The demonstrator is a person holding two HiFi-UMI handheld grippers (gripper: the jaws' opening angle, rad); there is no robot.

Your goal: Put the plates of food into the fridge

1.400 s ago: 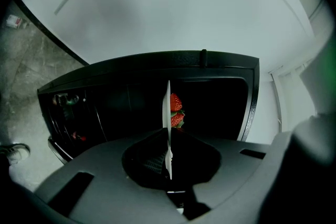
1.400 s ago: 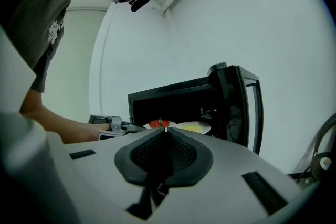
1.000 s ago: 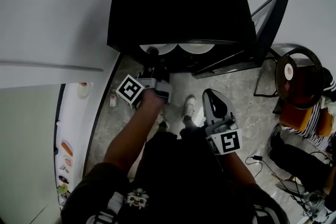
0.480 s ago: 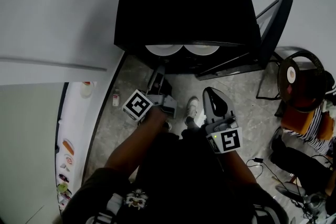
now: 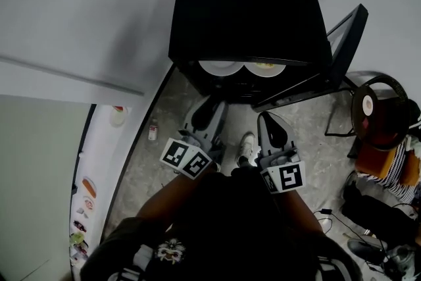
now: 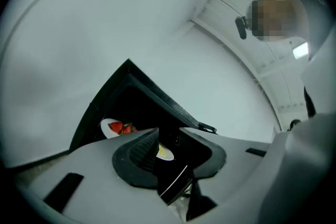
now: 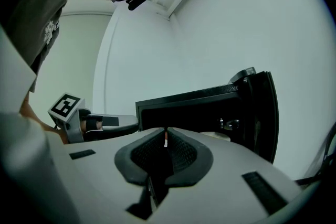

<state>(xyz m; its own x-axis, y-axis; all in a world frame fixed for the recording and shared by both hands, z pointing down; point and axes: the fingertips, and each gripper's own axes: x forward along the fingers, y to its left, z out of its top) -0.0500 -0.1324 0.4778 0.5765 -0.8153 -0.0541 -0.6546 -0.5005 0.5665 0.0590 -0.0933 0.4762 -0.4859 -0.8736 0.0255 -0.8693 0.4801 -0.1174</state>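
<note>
The black fridge (image 5: pixel 247 6) stands open with its door (image 5: pixel 345 33) swung to the right. Two white plates sit side by side on its shelf: a left plate (image 5: pixel 220 67) and a right plate (image 5: pixel 266 66). The left gripper view shows strawberries on one plate (image 6: pixel 118 127) and yellow food on the other (image 6: pixel 164 152). My left gripper (image 5: pixel 214 105) hovers in front of the shelf, clear of the plates. Its jaws have just been opening and nothing is between them. My right gripper (image 5: pixel 270 120) hangs beside it, shut and empty, pointing at the fridge (image 7: pixel 199 107).
A white counter (image 5: pixel 99 161) with small food items (image 5: pixel 85 187) runs along the left. A small bottle (image 5: pixel 152 133) stands on the stone floor. At right are a round dark stool (image 5: pixel 378 105), a seated person (image 5: pixel 395 164) and cables (image 5: pixel 329 210). My shoe (image 5: pixel 248 145) is below the grippers.
My left gripper let go of the left plate, drew back from the shelf towards me, rolled and opened. The right gripper stays shut and has shifted only slightly.
</note>
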